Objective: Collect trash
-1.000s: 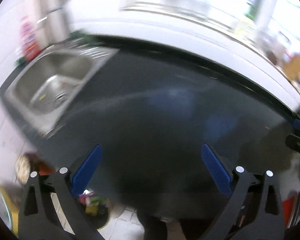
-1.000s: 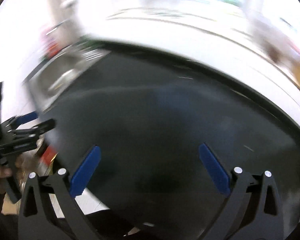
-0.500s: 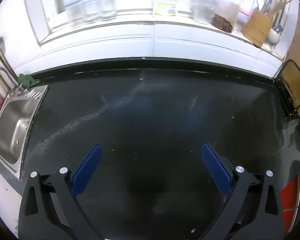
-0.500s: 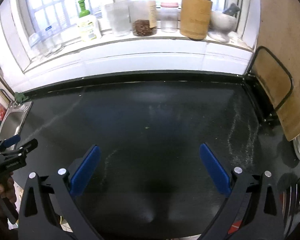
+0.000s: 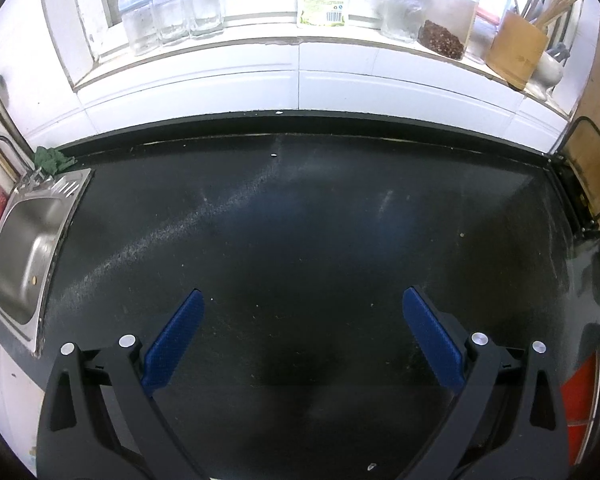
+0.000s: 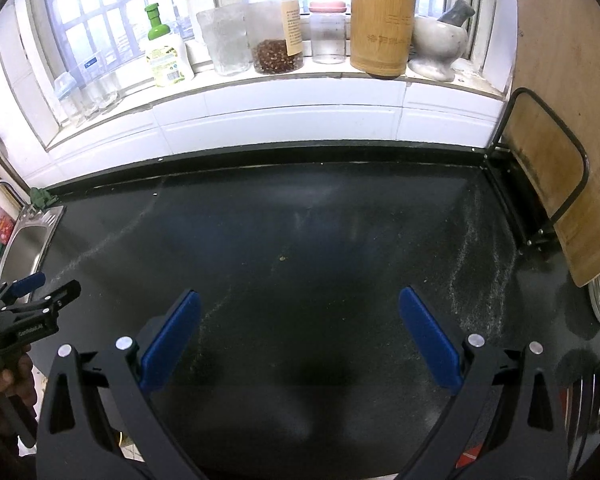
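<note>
Both views look over a black countertop point(image 5: 300, 220) on which I see no large piece of trash. Only tiny bits lie there: a white speck point(image 5: 274, 155) near the back edge and a small tan crumb point(image 6: 283, 258) mid-counter. My left gripper point(image 5: 303, 300) hovers open over the counter's front part, nothing between its blue pads. My right gripper point(image 6: 299, 296) is open and empty too. In the right wrist view the left gripper point(image 6: 58, 284) appears at the far left, held by a hand point(image 6: 4, 376).
A steel sink point(image 5: 24, 248) with a green cloth point(image 5: 50, 159) sits at the left. The windowsill carries glass jars point(image 6: 274, 24), a green-capped bottle point(image 6: 166, 52), a bamboo utensil holder point(image 6: 382, 30) and a mortar point(image 6: 440, 46). A wooden board point(image 6: 560, 120) leans in a rack at the right.
Both cameras swung from a blurred view near the sink and floor bin up onto the counter and window. They now hold steady. Both grippers stayed open.
</note>
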Demonstrator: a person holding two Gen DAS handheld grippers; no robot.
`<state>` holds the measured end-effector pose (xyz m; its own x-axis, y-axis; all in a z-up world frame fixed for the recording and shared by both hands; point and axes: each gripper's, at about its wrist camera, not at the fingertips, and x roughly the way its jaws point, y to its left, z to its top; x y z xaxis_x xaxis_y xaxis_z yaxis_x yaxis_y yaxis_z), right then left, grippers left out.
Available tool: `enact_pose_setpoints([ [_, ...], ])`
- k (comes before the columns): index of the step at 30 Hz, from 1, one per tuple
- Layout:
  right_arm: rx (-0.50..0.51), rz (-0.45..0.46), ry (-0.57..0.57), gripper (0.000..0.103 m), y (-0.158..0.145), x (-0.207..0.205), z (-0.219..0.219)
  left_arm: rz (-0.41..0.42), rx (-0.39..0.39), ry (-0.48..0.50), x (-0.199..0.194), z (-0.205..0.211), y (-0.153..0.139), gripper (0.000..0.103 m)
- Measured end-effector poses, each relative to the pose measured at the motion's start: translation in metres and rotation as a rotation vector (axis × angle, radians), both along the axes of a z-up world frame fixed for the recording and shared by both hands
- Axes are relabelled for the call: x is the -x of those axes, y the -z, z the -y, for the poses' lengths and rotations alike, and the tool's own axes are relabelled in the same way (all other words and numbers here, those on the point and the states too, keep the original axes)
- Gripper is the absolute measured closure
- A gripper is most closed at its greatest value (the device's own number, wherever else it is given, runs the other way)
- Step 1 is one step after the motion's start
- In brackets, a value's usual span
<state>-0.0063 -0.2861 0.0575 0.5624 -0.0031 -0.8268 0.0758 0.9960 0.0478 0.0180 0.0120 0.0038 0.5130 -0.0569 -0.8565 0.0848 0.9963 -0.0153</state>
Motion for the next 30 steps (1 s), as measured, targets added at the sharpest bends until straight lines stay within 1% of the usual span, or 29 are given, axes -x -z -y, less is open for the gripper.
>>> enact_pose_setpoints([
  [30, -0.004, 0.0, -0.007, 0.007, -0.0039, 0.0084, -0.0027, 0.007, 0.001, 0.008, 0.0104, 0.0061, -0.0019, 0.007],
])
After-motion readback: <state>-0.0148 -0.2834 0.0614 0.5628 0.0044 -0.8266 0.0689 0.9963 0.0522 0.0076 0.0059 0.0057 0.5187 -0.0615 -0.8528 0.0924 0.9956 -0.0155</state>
